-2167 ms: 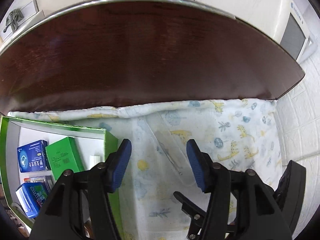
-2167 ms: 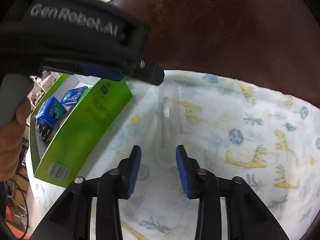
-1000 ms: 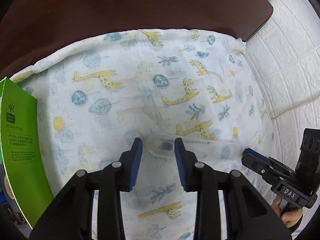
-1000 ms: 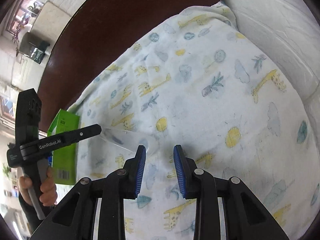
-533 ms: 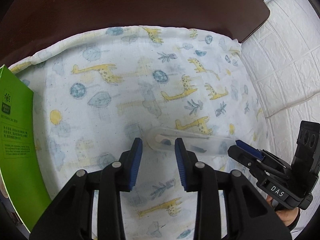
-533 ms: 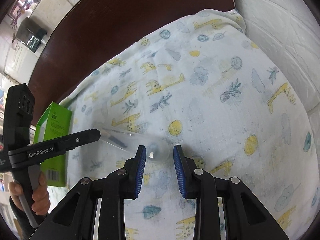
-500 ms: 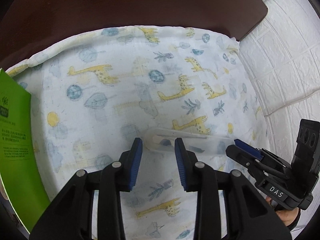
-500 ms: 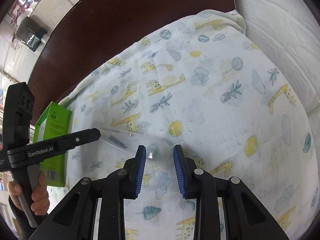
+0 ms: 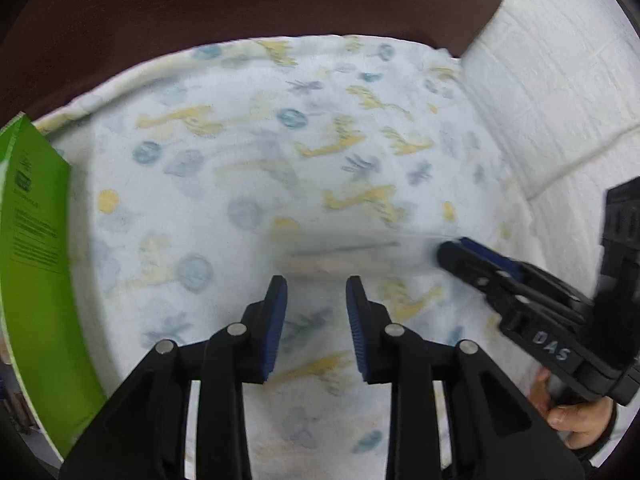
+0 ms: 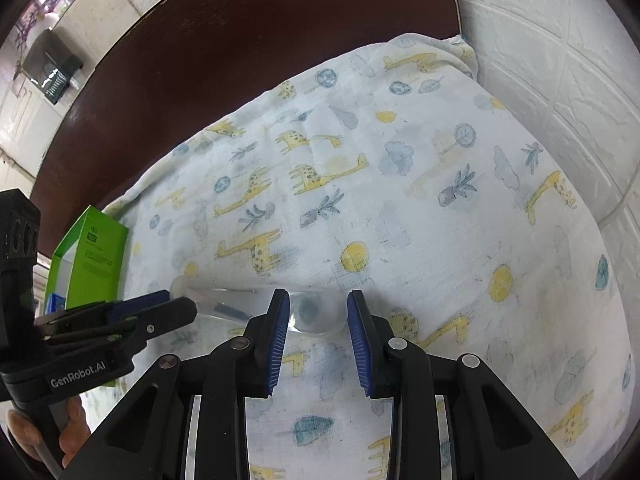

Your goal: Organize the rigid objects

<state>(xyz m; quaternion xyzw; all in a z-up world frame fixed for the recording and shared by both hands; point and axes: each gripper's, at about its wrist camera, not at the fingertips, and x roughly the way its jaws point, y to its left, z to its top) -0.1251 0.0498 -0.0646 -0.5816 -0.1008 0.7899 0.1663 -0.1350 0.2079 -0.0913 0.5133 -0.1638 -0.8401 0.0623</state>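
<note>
A clear plastic case (image 10: 248, 306) with a dark blue item inside lies flat on the giraffe-print cloth (image 10: 400, 200). Its rounded end sits between the fingers of my right gripper (image 10: 318, 300), which stands open, the pads close beside it with a thin gap showing. In the blurred left wrist view the case (image 9: 344, 256) lies crosswise just beyond my left gripper (image 9: 316, 284). The left jaws are closing with nothing pressed between the pads. The right gripper (image 9: 472, 256) reaches the case's far end there; the left gripper (image 10: 172, 306) shows by its other end.
An open green box (image 10: 100, 256) (image 9: 36, 260) stands at the cloth's left edge with blue packs (image 10: 54, 302) inside. Dark wooden table (image 10: 240, 60) lies beyond the cloth. A white padded wall (image 10: 560, 80) borders the right. A person's hand (image 9: 576, 420) grips each handle.
The right gripper has slid forward, so the case's rounded end now sits deeper between its fingers. The left view has shifted and blurred; the green box looms larger at its left.
</note>
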